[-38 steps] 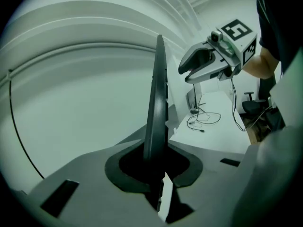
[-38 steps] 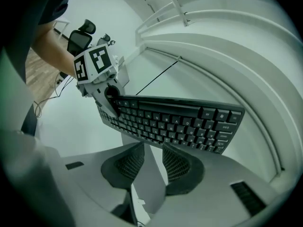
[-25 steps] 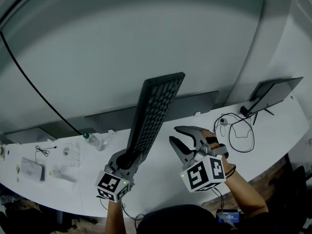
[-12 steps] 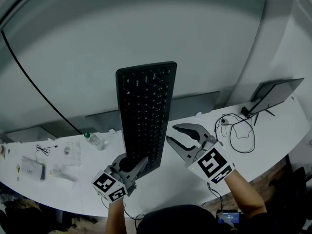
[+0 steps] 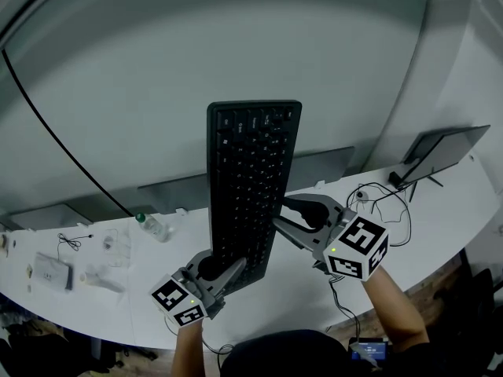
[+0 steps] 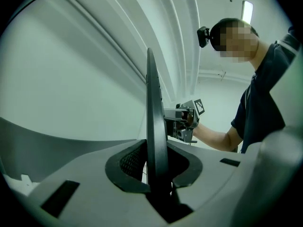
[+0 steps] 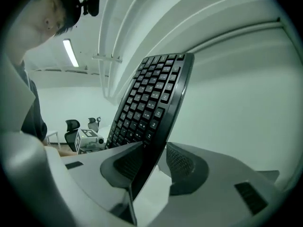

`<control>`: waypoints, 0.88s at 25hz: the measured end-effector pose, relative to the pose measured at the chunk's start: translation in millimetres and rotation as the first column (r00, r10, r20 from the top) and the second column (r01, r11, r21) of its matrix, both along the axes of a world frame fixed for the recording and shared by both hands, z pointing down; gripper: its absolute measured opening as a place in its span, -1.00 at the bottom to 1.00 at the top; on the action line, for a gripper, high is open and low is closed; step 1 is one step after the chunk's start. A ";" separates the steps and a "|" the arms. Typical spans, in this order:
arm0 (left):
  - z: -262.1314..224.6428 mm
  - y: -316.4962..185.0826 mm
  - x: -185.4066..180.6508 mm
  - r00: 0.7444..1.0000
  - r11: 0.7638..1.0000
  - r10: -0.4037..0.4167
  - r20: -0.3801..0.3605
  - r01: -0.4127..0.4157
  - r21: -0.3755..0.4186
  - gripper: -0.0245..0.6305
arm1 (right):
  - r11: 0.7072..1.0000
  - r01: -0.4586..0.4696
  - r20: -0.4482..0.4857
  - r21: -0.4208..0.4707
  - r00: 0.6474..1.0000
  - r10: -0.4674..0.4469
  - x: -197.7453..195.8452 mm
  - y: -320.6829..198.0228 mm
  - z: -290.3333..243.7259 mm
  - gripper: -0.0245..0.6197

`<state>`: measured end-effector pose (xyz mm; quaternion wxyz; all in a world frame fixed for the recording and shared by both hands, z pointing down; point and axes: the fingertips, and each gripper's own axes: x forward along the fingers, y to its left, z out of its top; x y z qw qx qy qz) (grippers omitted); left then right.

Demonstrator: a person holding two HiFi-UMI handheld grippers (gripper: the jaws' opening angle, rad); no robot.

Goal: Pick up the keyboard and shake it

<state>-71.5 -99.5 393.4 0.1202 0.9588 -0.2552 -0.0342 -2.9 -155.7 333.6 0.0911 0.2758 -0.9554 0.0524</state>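
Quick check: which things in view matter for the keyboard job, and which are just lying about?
In the job: keyboard, upright; left gripper, jaws shut on it; right gripper, jaws just been opening, keyboard's edge between them.
Lying about: bottle, coiled cable, screen on stand, all on the table.

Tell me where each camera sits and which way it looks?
Head view: on the person's head, looking down at the desk; left gripper, right gripper, both forearms show.
Left gripper view: on that gripper, looking along jaws shut on the keyboard's edge; an arm shows.
Right gripper view: on that gripper, facing the keys; its jaws, just opening, straddle the keyboard; a shirt shows.
Both gripper views share the keyboard and the other gripper.
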 end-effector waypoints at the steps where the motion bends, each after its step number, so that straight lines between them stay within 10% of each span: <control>1: -1.3 1.6 0.9 1.000 1.000 0.005 -0.007 -0.005 -0.003 -0.65 | 1.000 0.007 0.016 -0.009 1.000 -0.007 0.4 1.6 -1.6 -0.49; 14: -3.7 5.5 6.6 0.994 0.997 0.075 -0.073 -0.077 -0.025 -0.65 | 0.981 0.153 0.228 -0.121 0.966 -0.123 -4.3 4.6 -9.9 -0.39; 22: -4.9 11.5 16.4 0.982 0.990 0.127 -0.140 -0.133 -0.039 -0.65 | 0.945 0.282 0.423 -0.164 0.886 -0.191 0.0 10.1 -21.1 -0.37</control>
